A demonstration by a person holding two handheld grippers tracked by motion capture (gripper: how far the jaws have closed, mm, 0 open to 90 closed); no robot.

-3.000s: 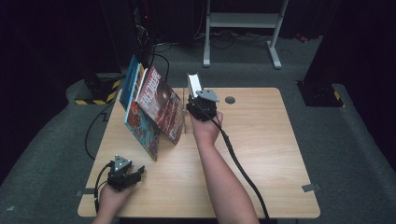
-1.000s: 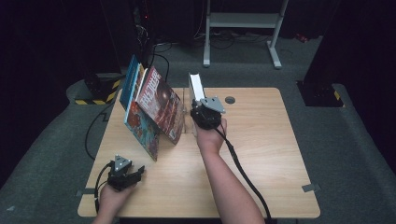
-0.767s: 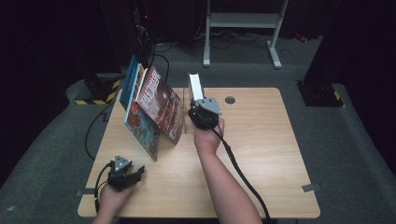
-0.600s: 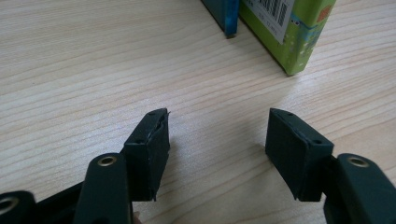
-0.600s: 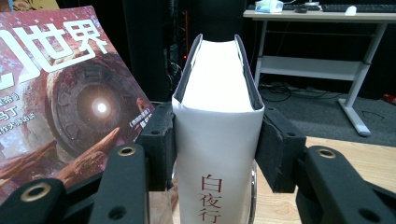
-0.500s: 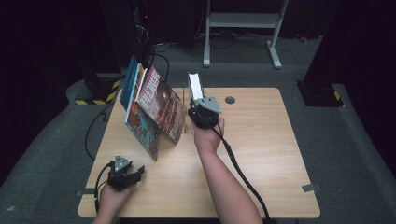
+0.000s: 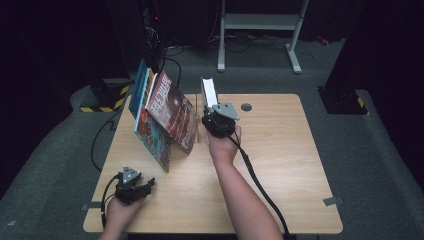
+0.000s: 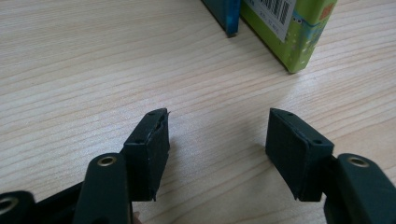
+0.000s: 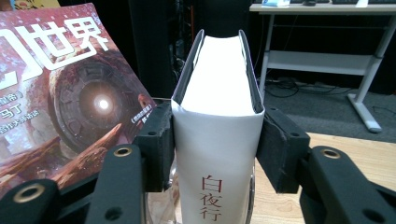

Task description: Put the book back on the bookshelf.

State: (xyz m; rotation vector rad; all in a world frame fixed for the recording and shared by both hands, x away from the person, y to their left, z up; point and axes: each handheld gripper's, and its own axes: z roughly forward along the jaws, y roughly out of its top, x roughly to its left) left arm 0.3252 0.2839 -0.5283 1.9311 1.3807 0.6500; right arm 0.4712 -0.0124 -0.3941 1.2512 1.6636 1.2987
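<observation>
A thick white-covered book [image 7: 208,93] [image 9: 218,121] stands upright near the back middle of the wooden table [image 7: 280,150], red characters on its spine. My right gripper [image 7: 216,120] [image 9: 214,142] is shut on it, one jaw pressed on each cover. Just left of it, several colourful books [image 7: 162,117] lean in a row, the nearest a reddish sci-fi cover [image 9: 70,102]. My left gripper [image 7: 145,184] [image 8: 217,144] rests open near the table's front left corner, nothing between its jaws.
A clear bookend [image 7: 198,122] stands between the leaning books and the white book. In the left gripper view, a blue book corner [image 8: 224,11] and a green book corner [image 8: 292,32] sit on the table ahead. A round grommet hole [image 7: 245,106] lies at the back.
The right gripper with the white book wavered slightly near the bookend, drifting a little right then back. The left gripper stayed still.
</observation>
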